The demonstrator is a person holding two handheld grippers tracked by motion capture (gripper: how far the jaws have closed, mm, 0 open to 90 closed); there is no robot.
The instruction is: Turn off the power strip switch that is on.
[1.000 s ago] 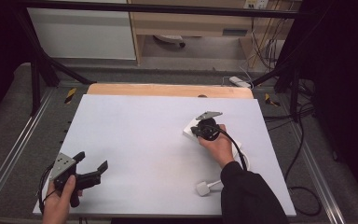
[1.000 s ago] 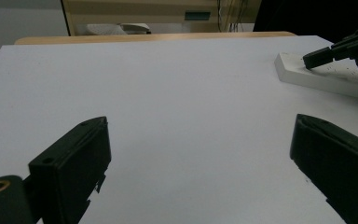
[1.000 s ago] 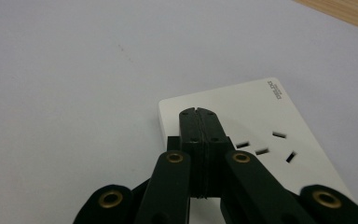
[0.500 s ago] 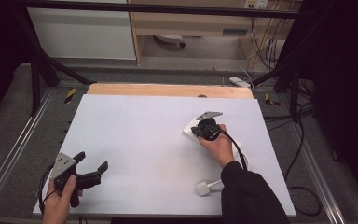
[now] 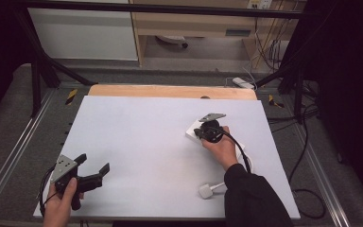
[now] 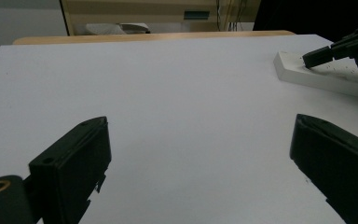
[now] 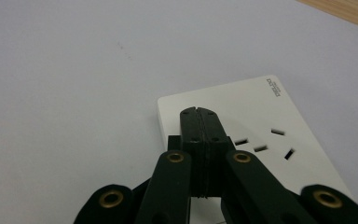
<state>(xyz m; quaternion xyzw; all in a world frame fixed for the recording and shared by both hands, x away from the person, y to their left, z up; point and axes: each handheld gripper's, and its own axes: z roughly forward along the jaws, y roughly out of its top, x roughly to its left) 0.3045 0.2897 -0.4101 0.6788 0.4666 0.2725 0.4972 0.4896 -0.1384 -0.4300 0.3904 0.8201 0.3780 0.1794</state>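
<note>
2 grippers out on the white table (image 5: 137, 142), and they're well apart. My right gripper (image 7: 199, 114) has its fingers pressed tight together, nothing between them, tips down over the power strip (image 7: 256, 116) near its end, just beside the nearest socket slots (image 7: 261, 148); whether they touch the plastic, I can't tell. That strip (image 5: 192, 133) lies right of the table's centre. Its plug (image 5: 205, 191) rests near the front edge by my right sleeve. My left gripper (image 5: 94, 171) sits at the front left corner, fingers spread wide over bare table, gripping nothing.
</note>
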